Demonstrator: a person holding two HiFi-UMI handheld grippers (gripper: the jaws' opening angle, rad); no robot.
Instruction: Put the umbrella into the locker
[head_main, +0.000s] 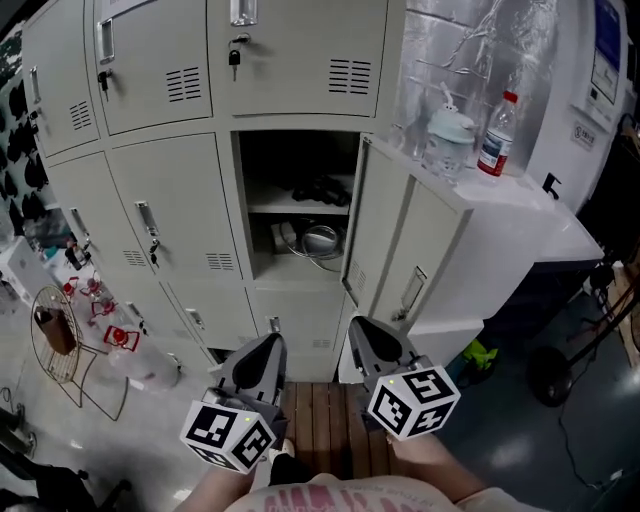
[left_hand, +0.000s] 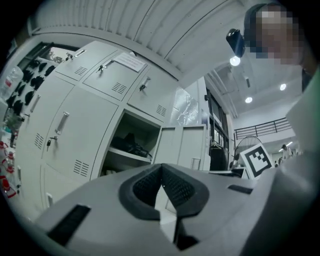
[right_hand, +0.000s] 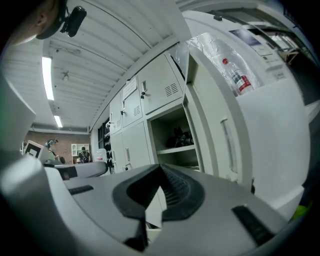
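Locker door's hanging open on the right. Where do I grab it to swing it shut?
I'd pinch the door at its free vertical edge, level with the handle, coming from the front with the right gripper. The sheet looks thin enough to straddle, and that edge is farthest from the hinge. Open the shut jaws first.

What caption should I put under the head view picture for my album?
The grey left gripper and right gripper, both shut and empty, face an open pale grey metal locker.
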